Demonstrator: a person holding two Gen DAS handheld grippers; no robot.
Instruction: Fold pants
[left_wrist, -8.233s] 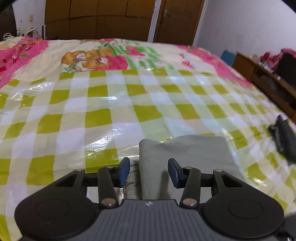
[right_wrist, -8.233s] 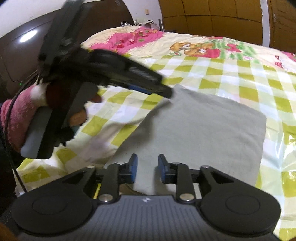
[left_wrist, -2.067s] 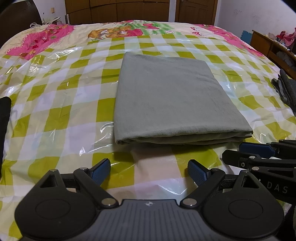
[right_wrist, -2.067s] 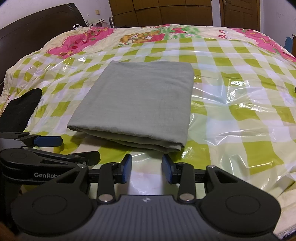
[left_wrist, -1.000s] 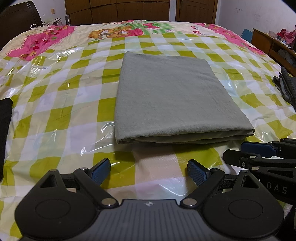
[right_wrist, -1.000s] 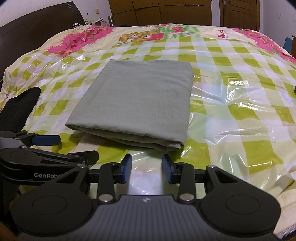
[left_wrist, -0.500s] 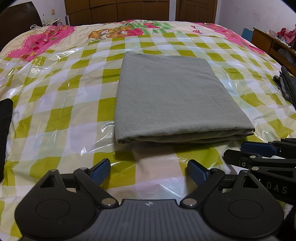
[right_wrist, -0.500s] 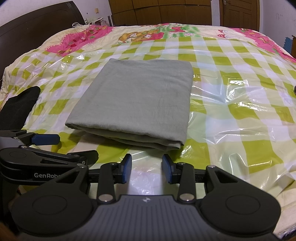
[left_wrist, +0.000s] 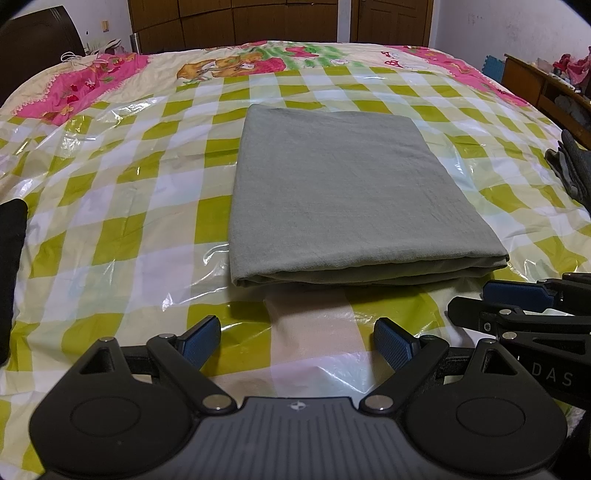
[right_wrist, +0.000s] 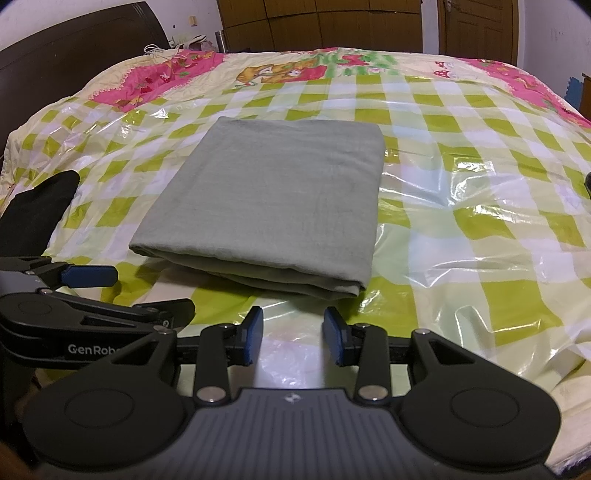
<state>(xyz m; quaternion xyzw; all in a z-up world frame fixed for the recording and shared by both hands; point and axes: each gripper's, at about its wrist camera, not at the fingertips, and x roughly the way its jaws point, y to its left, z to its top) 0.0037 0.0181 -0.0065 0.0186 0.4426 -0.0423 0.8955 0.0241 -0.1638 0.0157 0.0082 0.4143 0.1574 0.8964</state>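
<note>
1. My left tongs (left_wrist: 297, 341) hang released just short of the bed's near edge, blue pads (left_wrist: 201, 338) spread wide with nothing between them.
2. My right tongs (right_wrist: 292, 334) sit beside them, pads a narrow gap apart and gripping nothing, so released too. Each pair shows in the other's view: the right at the right edge of the left view, the left low on the left of the right view.
3. The pants (left_wrist: 343, 192) lie just beyond both tongs, apart from them, on the middle of the bed. They are grey-green, folded into a flat rectangle, smooth on top, with stacked layers showing along the near edge and the near right corner slightly rounded.
4. The bed (left_wrist: 110, 206) carries a yellow-green and white checked cover under a glossy, crinkled clear plastic sheet (right_wrist: 461, 206). I see no containers.
5. A black cloth (right_wrist: 37, 210) lies at the left edge of the bed, well apart from the pants.
6. A dark grey bundle (left_wrist: 574, 170) lies at the right edge; I cannot tell what it is.
7. Farther off the cover turns pink and cartoon-printed (left_wrist: 236, 66). A dark headboard (right_wrist: 74, 62) stands to the left.
8. Brown wardrobe doors (left_wrist: 280, 18) line the back wall.
</note>
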